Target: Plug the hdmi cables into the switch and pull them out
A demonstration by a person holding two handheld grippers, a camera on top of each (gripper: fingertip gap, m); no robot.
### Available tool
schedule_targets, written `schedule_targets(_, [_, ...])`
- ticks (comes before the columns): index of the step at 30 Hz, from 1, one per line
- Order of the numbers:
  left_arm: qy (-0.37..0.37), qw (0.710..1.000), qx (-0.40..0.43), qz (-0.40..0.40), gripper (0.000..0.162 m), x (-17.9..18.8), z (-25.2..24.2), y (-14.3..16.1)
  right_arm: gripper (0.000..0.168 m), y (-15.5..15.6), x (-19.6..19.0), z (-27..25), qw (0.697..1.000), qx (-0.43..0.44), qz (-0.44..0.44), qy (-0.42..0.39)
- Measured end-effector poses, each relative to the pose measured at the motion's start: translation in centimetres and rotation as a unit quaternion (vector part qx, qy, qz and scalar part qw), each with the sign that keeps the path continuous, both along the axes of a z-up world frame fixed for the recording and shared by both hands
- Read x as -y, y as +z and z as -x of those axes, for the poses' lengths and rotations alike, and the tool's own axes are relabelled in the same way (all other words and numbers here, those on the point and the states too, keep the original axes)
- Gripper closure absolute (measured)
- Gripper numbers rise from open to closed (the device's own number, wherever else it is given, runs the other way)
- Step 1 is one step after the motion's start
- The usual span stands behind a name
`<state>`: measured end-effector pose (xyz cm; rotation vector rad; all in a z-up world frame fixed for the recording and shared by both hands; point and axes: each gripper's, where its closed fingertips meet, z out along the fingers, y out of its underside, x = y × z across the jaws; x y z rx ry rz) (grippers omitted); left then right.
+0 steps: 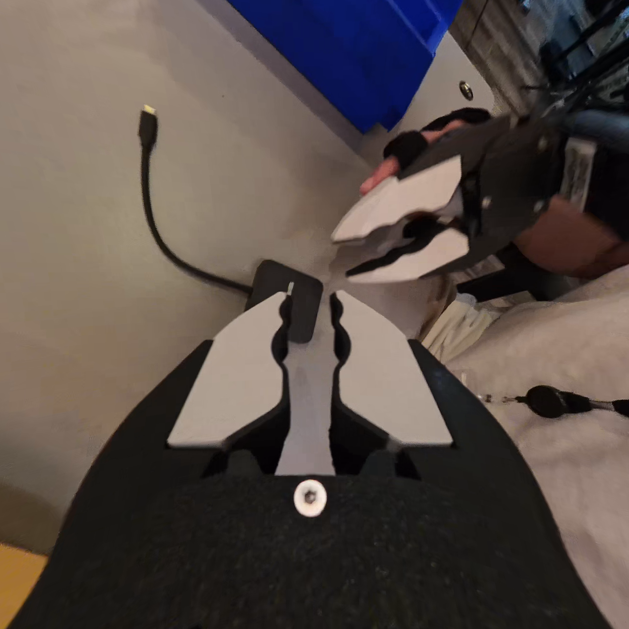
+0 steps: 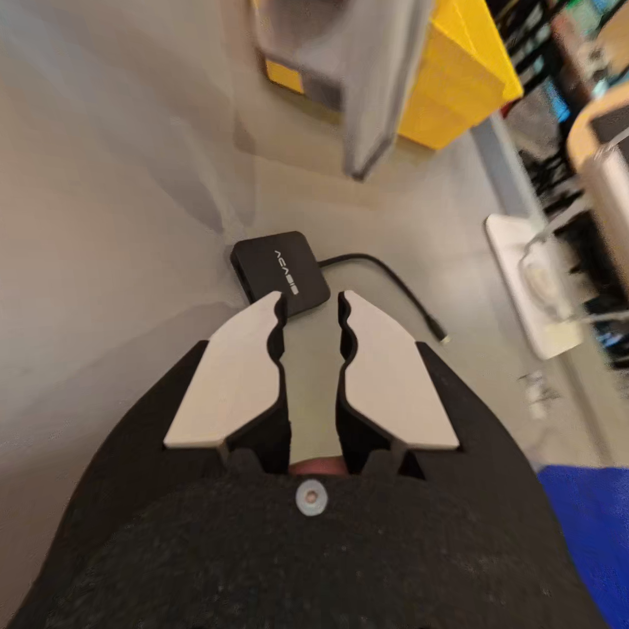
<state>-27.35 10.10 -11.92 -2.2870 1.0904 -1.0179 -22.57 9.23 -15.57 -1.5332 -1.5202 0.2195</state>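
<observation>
While both tongs hover over the grey table (image 1: 85, 204), each is released and grasps nothing. The left tongs (image 1: 309, 296) have a clear gap between the fingers; the black switch (image 1: 296, 299) lies just beyond the tips. The right tongs (image 2: 309, 297), equally parted, sit near the switch (image 2: 279, 269) at 11 o'clock. The switch's short cable (image 1: 153, 218) runs toward 10 o'clock in the left view, its plug (image 1: 148, 122) lying free. A blue bin (image 1: 340, 51) stands at 12 o'clock.
</observation>
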Motion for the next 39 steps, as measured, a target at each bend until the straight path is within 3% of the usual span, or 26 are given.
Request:
schedule_targets(1, [0.001, 1.000, -0.002, -0.016, 0.131, 0.4, 0.8, -0.3, 0.139, 0.1, 0.2, -0.5, 0.998, -0.033, 0.046, -0.022])
schedule_targets(4, [0.003, 0.997, -0.057, -0.054, 0.107, 1.2, 2.2, -2.7, 0.125, 0.2, 1.3, -1.4, 0.966, -0.154, 0.194, -0.069])
schedule_targets(6, [-0.014, 0.993, -0.090, -0.078, 0.096, 1.9, 1.2, -4.4, 0.124, -0.1, 1.6, -2.0, 0.949, -0.187, 0.238, -0.085])
schedule_targets(10, [-0.063, 0.977, -0.142, -0.144, 0.090, 1.7, -1.5, -6.7, 0.122, -0.4, 0.8, -3.6, 0.957, -0.173, 0.207, -0.105])
schedule_targets(15, [-0.089, 0.960, -0.220, -0.148, 0.080, 0.1, -1.3, -9.3, 0.124, -0.6, 1.1, -4.2, 0.952, -0.187, 0.223, -0.093])
schedule_targets(18, [-0.101, 0.959, -0.220, -0.144, 0.067, 0.2, -1.5, -9.7, 0.124, -0.7, 1.1, -4.3, 0.946, -0.198, 0.242, -0.091])
schedule_targets(20, [-0.112, 0.960, -0.208, -0.152, 0.071, 0.3, -1.5, -9.6, 0.125, -0.5, 0.9, -4.5, 0.940, -0.213, 0.248, -0.095])
schedule_targets(21, [-0.120, 0.961, -0.192, -0.158, 0.095, 0.4, -1.7, -9.4, 0.125, -0.3, 0.7, -4.5, 0.936, -0.224, 0.252, -0.099])
schedule_targets(26, [-0.107, 0.960, -0.180, -0.184, 0.095, 0.9, -2.1, -9.3, 0.125, 0.6, -0.2, -4.5, 0.908, -0.276, 0.282, -0.141])
schedule_targets(31, [-0.050, 0.947, -0.156, -0.278, 0.096, 0.3, -2.2, -7.8, 0.122, 1.1, -0.4, -3.6, 0.872, -0.327, 0.325, -0.164])
schedule_targets(34, [0.011, 0.945, -0.110, -0.307, 0.096, -0.3, -2.2, -5.1, 0.117, 1.2, -0.8, -3.0, 0.837, -0.366, 0.359, -0.191])
schedule_targets(39, [0.074, 0.923, -0.034, -0.376, 0.096, -0.3, -3.0, 0.0, 0.114, 3.7, -0.7, -0.5, 0.743, -0.476, 0.436, -0.179])
